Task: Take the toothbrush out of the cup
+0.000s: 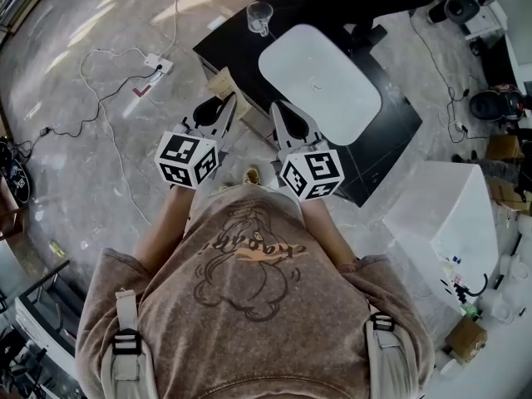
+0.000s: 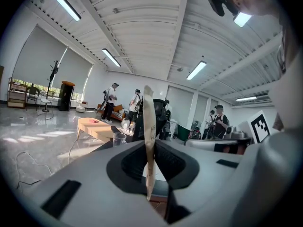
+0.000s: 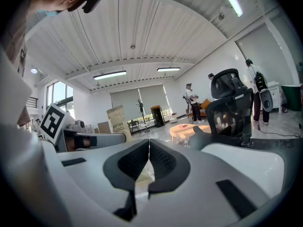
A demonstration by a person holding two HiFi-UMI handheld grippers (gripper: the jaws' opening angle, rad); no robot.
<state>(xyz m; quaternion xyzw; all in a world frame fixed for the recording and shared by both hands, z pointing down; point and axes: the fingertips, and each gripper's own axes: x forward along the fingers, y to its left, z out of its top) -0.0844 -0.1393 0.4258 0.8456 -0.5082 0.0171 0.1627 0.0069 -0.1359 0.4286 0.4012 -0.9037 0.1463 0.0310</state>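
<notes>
A clear glass cup (image 1: 259, 17) stands at the far corner of the black table (image 1: 391, 140); no toothbrush shows in it. It also appears small in the left gripper view as the cup (image 2: 118, 138). My left gripper (image 1: 218, 102) is shut on a flat tan cardboard toothbrush box (image 1: 221, 82), short of the table's near-left edge. That box (image 2: 148, 136) stands edge-on between the pads of the left gripper (image 2: 150, 148). My right gripper (image 1: 288, 113) hovers beside it at the table's edge. Its pads meet with nothing between them in the right gripper view (image 3: 149, 148), where the box (image 3: 116, 122) shows to the left.
A white oval tray (image 1: 320, 69) lies on the black table. A white cabinet (image 1: 449, 214) stands to the right. Cables and a power strip (image 1: 158, 63) lie on the floor at left. Office chairs, a low wooden table (image 2: 94, 126) and several people stand farther off.
</notes>
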